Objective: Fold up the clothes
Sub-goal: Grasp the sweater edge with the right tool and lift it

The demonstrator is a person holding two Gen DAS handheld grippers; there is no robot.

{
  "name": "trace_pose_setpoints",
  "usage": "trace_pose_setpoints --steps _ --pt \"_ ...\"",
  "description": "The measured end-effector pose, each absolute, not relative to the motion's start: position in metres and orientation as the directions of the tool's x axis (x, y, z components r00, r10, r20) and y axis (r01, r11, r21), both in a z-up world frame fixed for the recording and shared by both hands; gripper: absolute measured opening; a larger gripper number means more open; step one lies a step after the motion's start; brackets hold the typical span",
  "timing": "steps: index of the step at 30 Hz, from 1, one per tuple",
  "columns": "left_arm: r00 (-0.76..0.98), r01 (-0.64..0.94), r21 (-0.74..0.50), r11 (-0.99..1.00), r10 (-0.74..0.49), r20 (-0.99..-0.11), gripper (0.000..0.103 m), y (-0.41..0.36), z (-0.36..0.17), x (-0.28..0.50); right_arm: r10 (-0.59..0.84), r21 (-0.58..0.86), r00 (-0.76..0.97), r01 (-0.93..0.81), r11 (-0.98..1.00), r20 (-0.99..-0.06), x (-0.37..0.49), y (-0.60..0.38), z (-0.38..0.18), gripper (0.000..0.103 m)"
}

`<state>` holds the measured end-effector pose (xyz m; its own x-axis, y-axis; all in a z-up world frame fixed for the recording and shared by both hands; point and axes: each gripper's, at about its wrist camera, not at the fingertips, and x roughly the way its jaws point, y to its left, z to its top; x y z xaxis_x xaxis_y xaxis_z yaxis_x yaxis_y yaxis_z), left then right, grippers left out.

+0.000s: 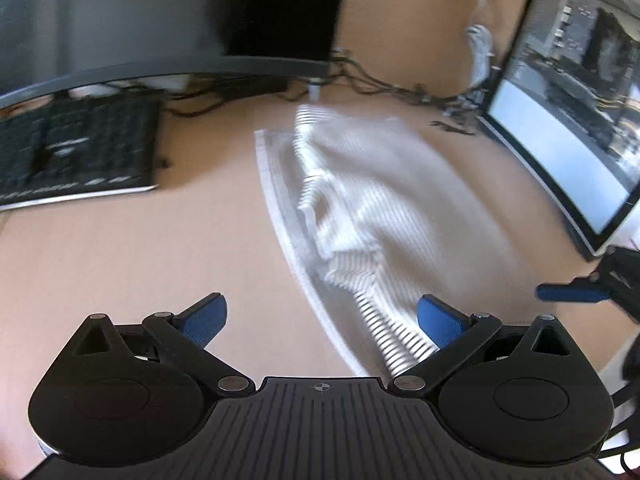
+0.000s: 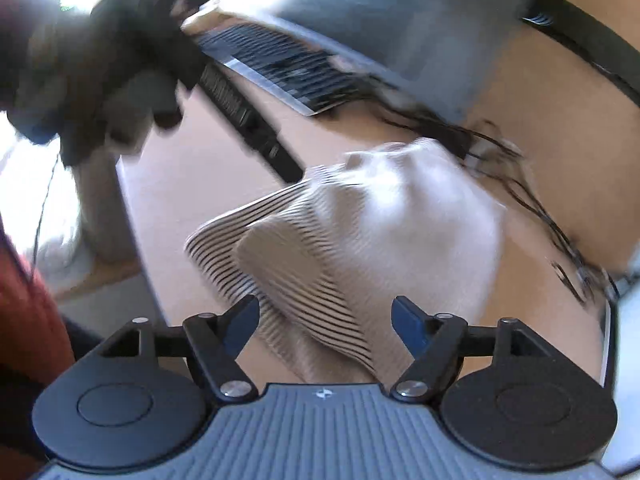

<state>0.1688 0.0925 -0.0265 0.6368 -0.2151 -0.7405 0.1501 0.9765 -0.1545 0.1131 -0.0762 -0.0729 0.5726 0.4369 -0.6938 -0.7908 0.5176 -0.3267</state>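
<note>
The desk (image 1: 100, 260) took up most of both views, a bare tan top with the work pushed toward its middle. Along its far side, from nine round to twelve o'clock in the left wrist view, stood a monitor (image 1: 120, 20) with a keyboard (image 1: 76, 152) under it, and a second screen (image 1: 560, 140) stood at three o'clock; they seemed shoved back to leave room for folding. A tangle of cables (image 1: 380, 84) ran between the two screens at one o'clock. The white ribbed garment (image 1: 380, 208) lay rumpled on the desk at the centre, partly doubled over itself, one striped band trailing toward six o'clock, so the fold looked only half made. The left gripper (image 1: 322, 320) hung above the garment's near edge with its fingers wide apart and nothing between them, probably free to pick a new hold. The right gripper (image 2: 326, 320) hovered over the striped hem, fingers also parted and gripping nothing, though cloth showed beneath the gap.
</note>
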Motion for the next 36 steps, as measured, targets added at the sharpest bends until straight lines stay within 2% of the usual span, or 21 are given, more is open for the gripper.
trace_pose_setpoints --steps 5,6,7,9,12,14,17,21,24,27,29,35,36 --pt "0.639 0.105 -0.121 0.987 -0.161 -0.753 0.103 0.103 -0.021 0.145 0.463 -0.427 0.578 -0.813 0.396 -0.672 0.102 -0.063 -0.091 0.075" --pt "0.638 0.104 -0.107 0.989 -0.149 -0.756 0.103 0.103 -0.021 0.140 0.463 -0.413 0.577 -0.813 0.411 -0.673 0.106 -0.062 -0.090 0.061" --pt "0.634 0.106 -0.103 0.989 -0.147 -0.759 0.103 0.102 -0.021 0.136 0.466 -0.352 0.559 -0.815 0.460 -0.685 0.115 -0.064 -0.086 0.056" --pt "0.626 0.118 -0.100 0.988 -0.152 -0.765 0.103 0.100 -0.021 0.129 0.495 -0.153 0.492 -0.802 0.577 -0.717 0.139 -0.075 -0.076 0.055" --pt "0.612 0.159 -0.096 0.983 -0.174 -0.772 0.103 0.093 -0.023 0.121 0.541 0.068 0.421 -0.741 0.668 -0.728 0.166 -0.092 -0.068 0.053" --pt "0.598 0.198 -0.093 0.976 -0.195 -0.777 0.103 0.086 -0.026 0.116 0.559 0.135 0.400 -0.715 0.686 -0.726 0.170 -0.100 -0.070 0.053" --pt "0.567 0.271 -0.080 0.959 -0.227 -0.792 0.103 0.073 -0.032 0.113 0.562 0.156 0.403 -0.697 0.700 -0.722 0.166 -0.103 -0.072 0.054" --pt "0.555 0.335 -0.001 0.942 -0.198 -0.808 0.103 0.051 -0.047 0.118 0.535 0.090 0.438 -0.708 0.700 -0.723 0.158 -0.100 -0.071 0.055" --pt "0.564 0.284 0.046 0.958 -0.128 -0.816 0.103 0.043 -0.057 0.137 0.499 -0.041 0.485 -0.745 0.665 -0.719 0.146 -0.086 -0.072 0.061" --pt "0.560 0.226 -0.027 0.974 -0.153 -0.815 0.103 0.047 -0.054 0.156 0.455 -0.199 0.561 -0.754 0.626 -0.692 0.124 -0.080 -0.072 0.074" --pt "0.557 0.206 -0.086 0.975 -0.189 -0.809 0.103 0.049 -0.049 0.165 0.425 -0.276 0.609 -0.735 0.619 -0.670 0.116 -0.080 -0.076 0.075" --pt "0.525 0.229 -0.147 0.962 -0.249 -0.814 0.103 0.046 -0.046 0.177 0.317 -0.390 0.715 -0.635 0.667 -0.623 0.123 -0.072 -0.095 0.074" --pt "0.523 0.233 -0.151 0.961 -0.255 -0.813 0.103 0.046 -0.046 0.178 0.309 -0.407 0.731 -0.622 0.669 -0.609 0.125 -0.070 -0.097 0.069"
